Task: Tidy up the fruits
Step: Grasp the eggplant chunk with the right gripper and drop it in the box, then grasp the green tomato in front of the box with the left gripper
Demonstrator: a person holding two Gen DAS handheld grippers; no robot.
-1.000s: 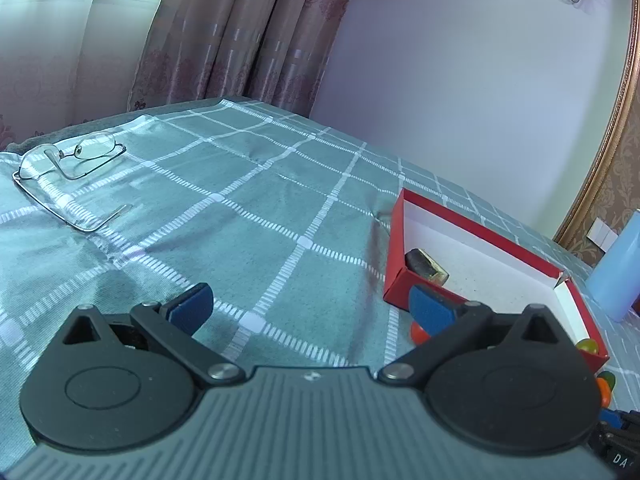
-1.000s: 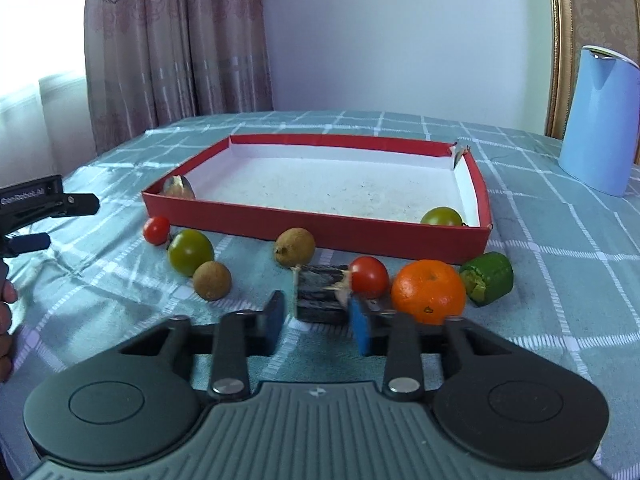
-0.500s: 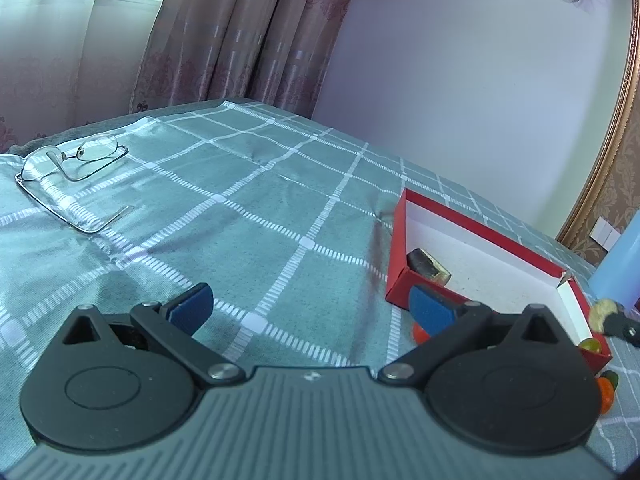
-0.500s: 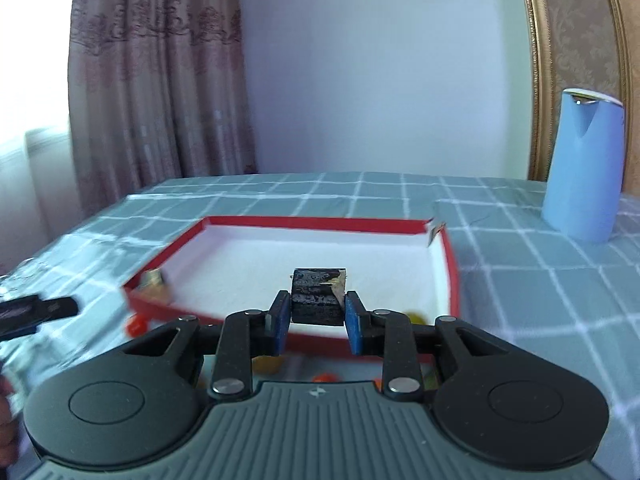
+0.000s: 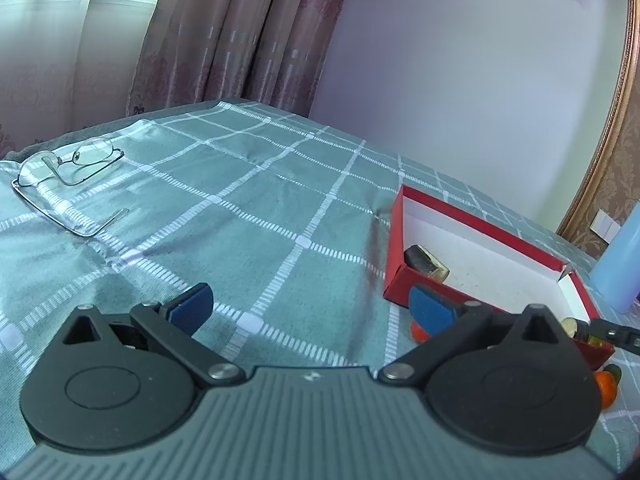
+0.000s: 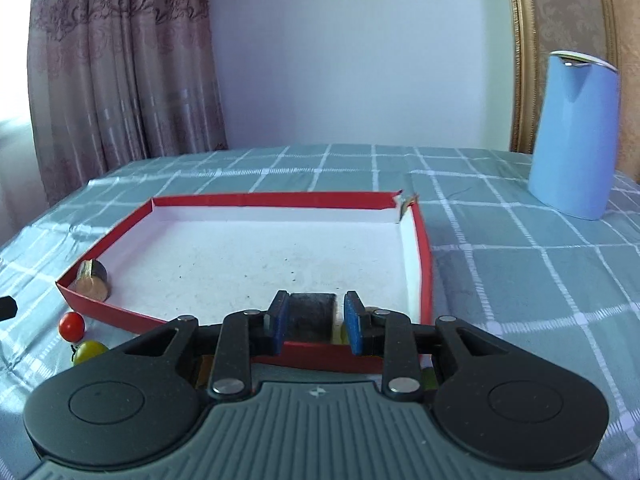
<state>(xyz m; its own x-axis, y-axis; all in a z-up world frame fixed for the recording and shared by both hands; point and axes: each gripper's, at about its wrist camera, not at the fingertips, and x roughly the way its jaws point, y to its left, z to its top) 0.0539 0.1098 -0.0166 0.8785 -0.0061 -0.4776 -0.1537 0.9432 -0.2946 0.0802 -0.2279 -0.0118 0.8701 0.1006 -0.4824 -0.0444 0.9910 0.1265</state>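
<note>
A dark chunk of fruit (image 6: 311,314) is clamped in the right tool (image 6: 313,322) above the near edge of the red tray (image 6: 423,240) — the left tool (image 5: 310,307) is held wide open and empty over the surface (image 5: 248,216).

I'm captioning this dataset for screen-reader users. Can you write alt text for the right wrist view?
The right gripper holds a dark block between its blue pads, above the near edge of a shallow red tray with a white floor. Another dark piece lies in the tray's left corner; a red tomato sits outside it on the checked cloth.
</note>
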